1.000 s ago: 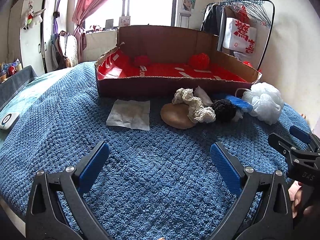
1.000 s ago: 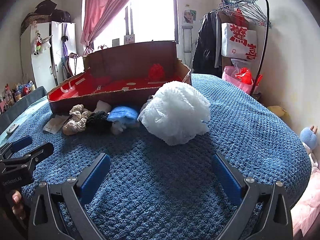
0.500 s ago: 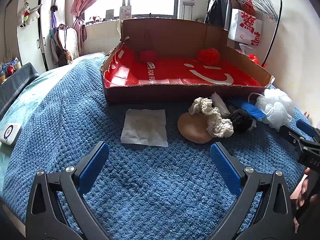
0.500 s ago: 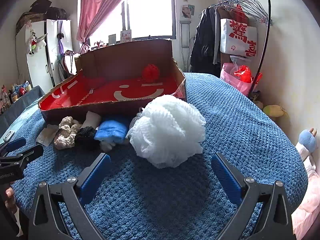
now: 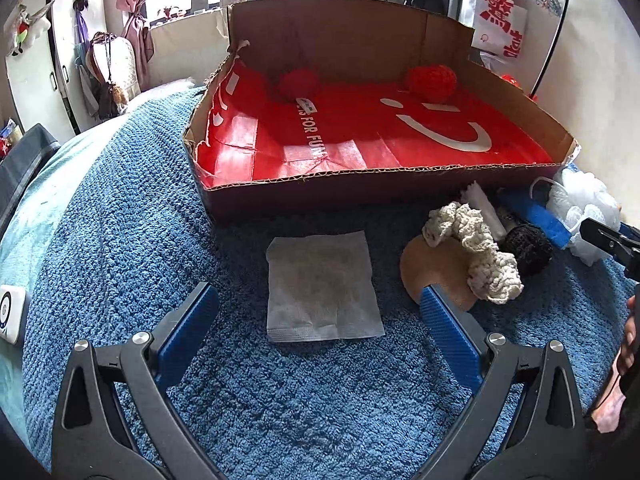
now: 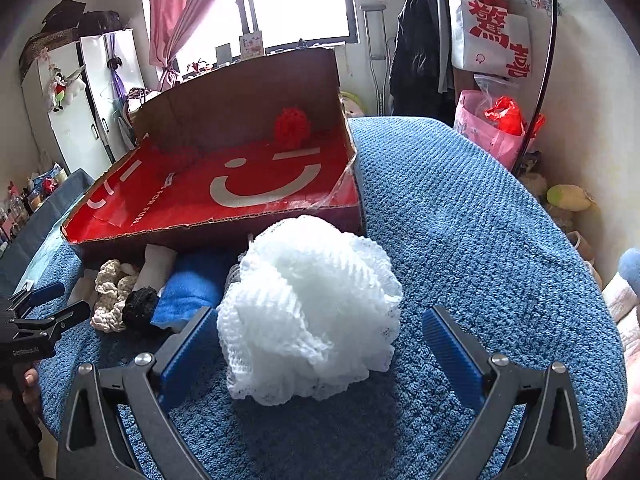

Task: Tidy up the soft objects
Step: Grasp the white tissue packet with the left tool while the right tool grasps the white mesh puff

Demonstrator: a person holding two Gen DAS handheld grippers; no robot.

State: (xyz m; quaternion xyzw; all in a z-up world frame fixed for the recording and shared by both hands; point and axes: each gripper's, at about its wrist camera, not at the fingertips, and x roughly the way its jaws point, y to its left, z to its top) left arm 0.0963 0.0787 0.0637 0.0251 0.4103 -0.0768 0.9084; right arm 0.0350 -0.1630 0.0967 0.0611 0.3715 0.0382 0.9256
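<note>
Showing only leftward: white sachet (image 5: 322,286) between splayed left tool (image 5: 320,312) fingers.

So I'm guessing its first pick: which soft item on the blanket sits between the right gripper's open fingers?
The white mesh bath pouf. The right gripper straddles it, while the blue cloth and black scrunchie lie off to its left.
</note>
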